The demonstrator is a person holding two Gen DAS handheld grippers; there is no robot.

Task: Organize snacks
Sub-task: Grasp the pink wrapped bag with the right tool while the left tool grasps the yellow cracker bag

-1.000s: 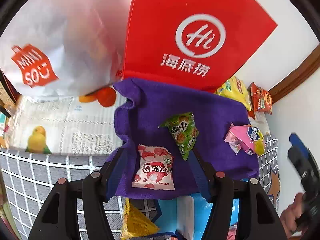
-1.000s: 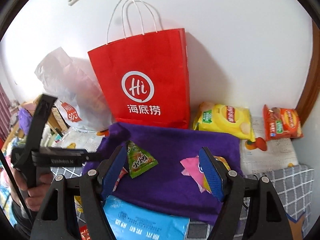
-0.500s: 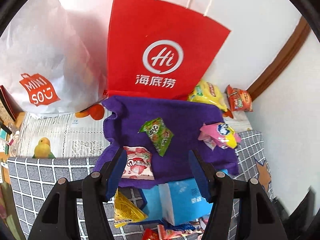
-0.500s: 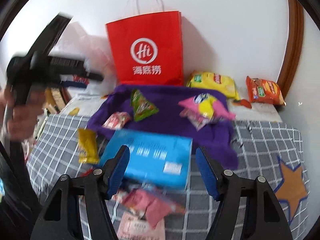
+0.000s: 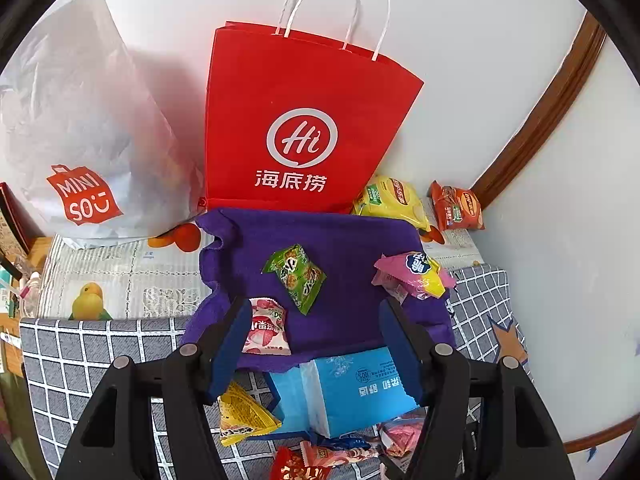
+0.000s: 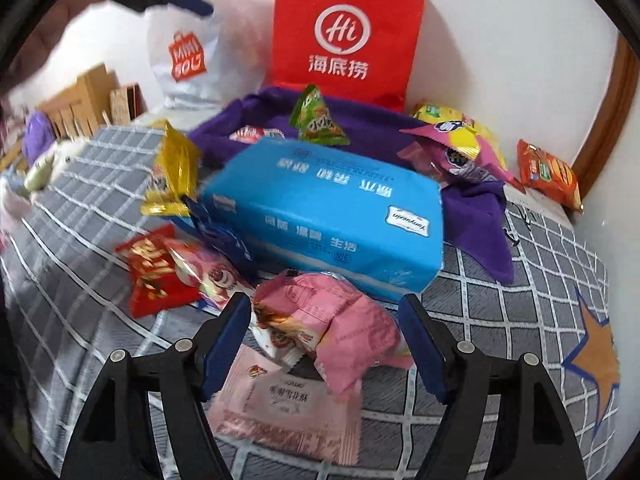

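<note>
A purple cloth (image 5: 352, 240) lies on the checked bedcover and carries a green triangular packet (image 5: 296, 274), a strawberry packet (image 5: 266, 328) and a pink-and-yellow packet (image 5: 416, 276). My left gripper (image 5: 316, 344) hovers above the cloth's near edge, open and empty. In the right wrist view my right gripper (image 6: 324, 342) is low over the near pile, in front of the blue tissue pack (image 6: 328, 216). Its jaws are opening, with a crumpled pink packet (image 6: 332, 320) between them and the pads clear of it. Under that packet lies a flat pink sachet (image 6: 284, 404).
A red paper bag (image 5: 300, 128) and a white plastic bag (image 5: 80, 140) stand against the back wall. A yellow chips bag (image 5: 392, 200) and an orange packet (image 5: 458, 208) lie at the back right. A red packet (image 6: 152, 272) and a yellow packet (image 6: 172, 172) sit left of the tissue pack.
My left gripper has lifted and drawn back from the cloth, showing the whole red bag. My right gripper has swung down and back from the cloth to the pink packets before the tissue pack.
</note>
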